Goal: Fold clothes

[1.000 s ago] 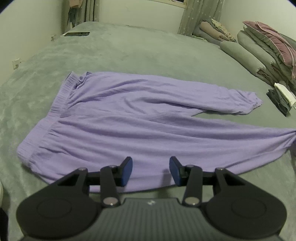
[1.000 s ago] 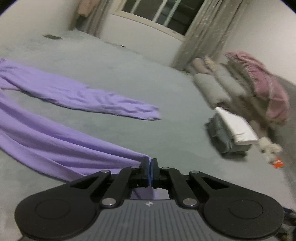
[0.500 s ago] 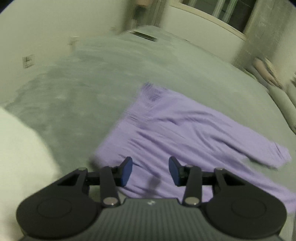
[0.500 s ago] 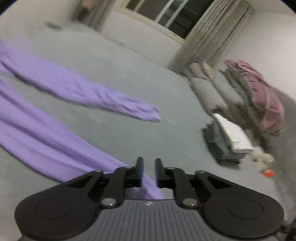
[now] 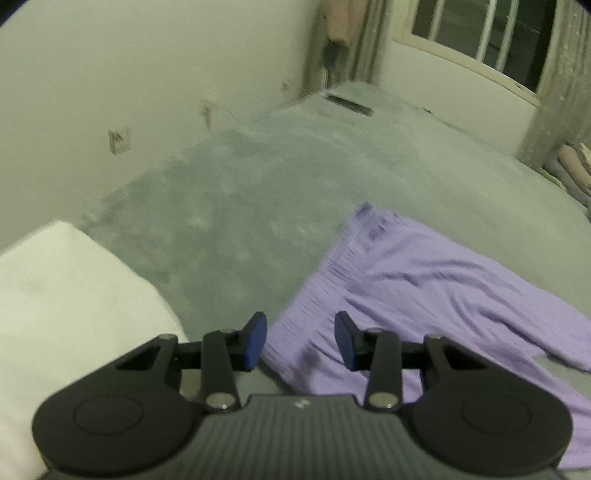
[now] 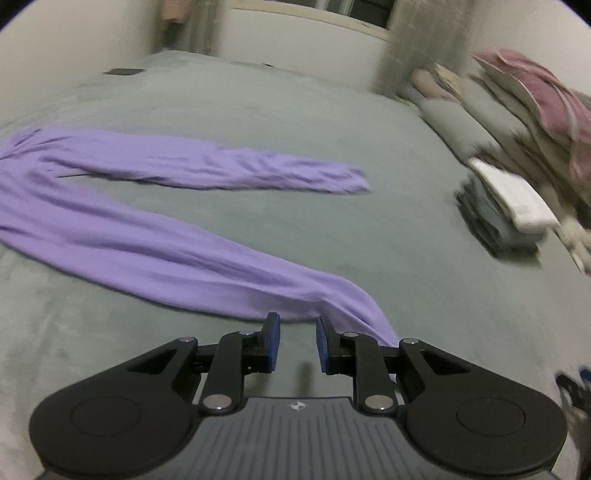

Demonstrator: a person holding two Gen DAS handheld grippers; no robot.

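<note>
Purple trousers [image 6: 155, 254] lie spread flat on a grey-green bed cover [image 6: 277, 118], both legs stretched out to the right. In the left wrist view their elastic waistband [image 5: 325, 288] runs up from between my fingers. My left gripper [image 5: 300, 342] hangs open over the waistband's near corner, nothing held. In the right wrist view my right gripper [image 6: 295, 343] is open just above the cover, with the near leg's cuff [image 6: 365, 314] beside and under its right finger, not pinched. The far leg [image 6: 221, 166] ends at mid bed.
A white folded cloth or pillow [image 5: 70, 314] lies at the left beside my left gripper. Folded clothes [image 6: 506, 206] are stacked at the right, with pillows and quilts [image 6: 517, 96] behind them. A wall [image 5: 129, 81] borders the bed on the left, a window [image 5: 480, 33] at the far end.
My right gripper has opened and let go of the near leg's cuff, which now lies on the bed. My left gripper swung left to the waistband end.
</note>
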